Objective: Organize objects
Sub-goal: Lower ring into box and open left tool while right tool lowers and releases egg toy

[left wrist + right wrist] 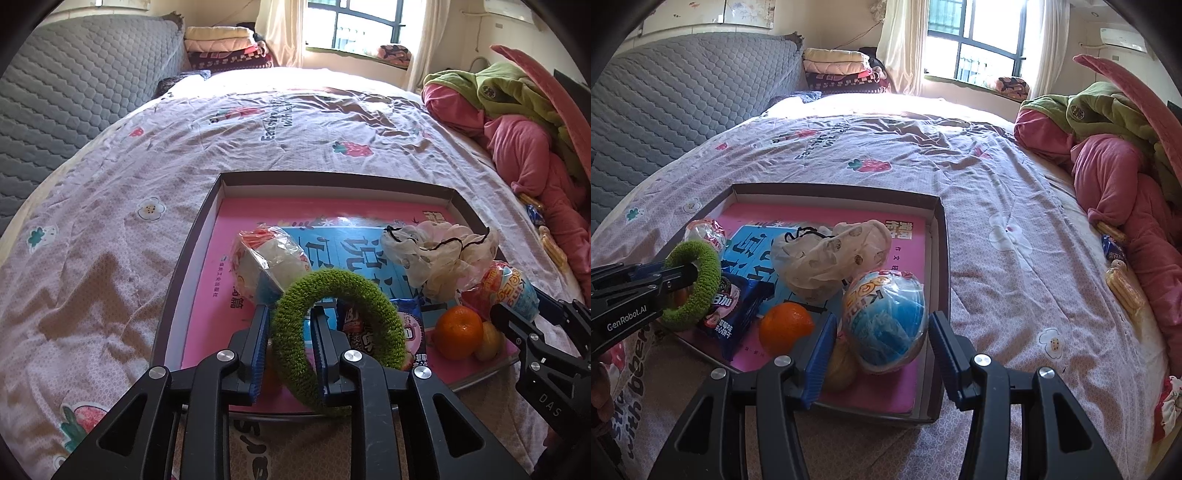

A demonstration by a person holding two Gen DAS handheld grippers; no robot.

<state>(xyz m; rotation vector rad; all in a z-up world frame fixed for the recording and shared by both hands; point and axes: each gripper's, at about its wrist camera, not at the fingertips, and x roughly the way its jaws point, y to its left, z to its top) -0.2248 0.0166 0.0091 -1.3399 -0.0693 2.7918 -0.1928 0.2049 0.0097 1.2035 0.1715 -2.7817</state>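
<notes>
— What is the biggest thing here?

— The bed (979, 192). It has a pink sheet with strawberries on it. A flat box (940, 236) sits on the bed, and a pink book (229, 258) lies inside the box.

— What is on the book?

— A crumpled white bag (831, 254), a big egg toy in clear wrap (886, 314), a blue cookie pack (735, 306), an orange (785, 326) and a wrapped snack (269, 258) – all in the box.

— And the green ring (343, 332)?

— It stands up at the near edge of the box. One side of it is between the left tongs (290, 343), with one finger poking through the hole. I cannot tell if the pads still press on it.

— What about the right tongs (882, 347)?

— They are clamped on the egg toy, one blue pad on each side.
</notes>
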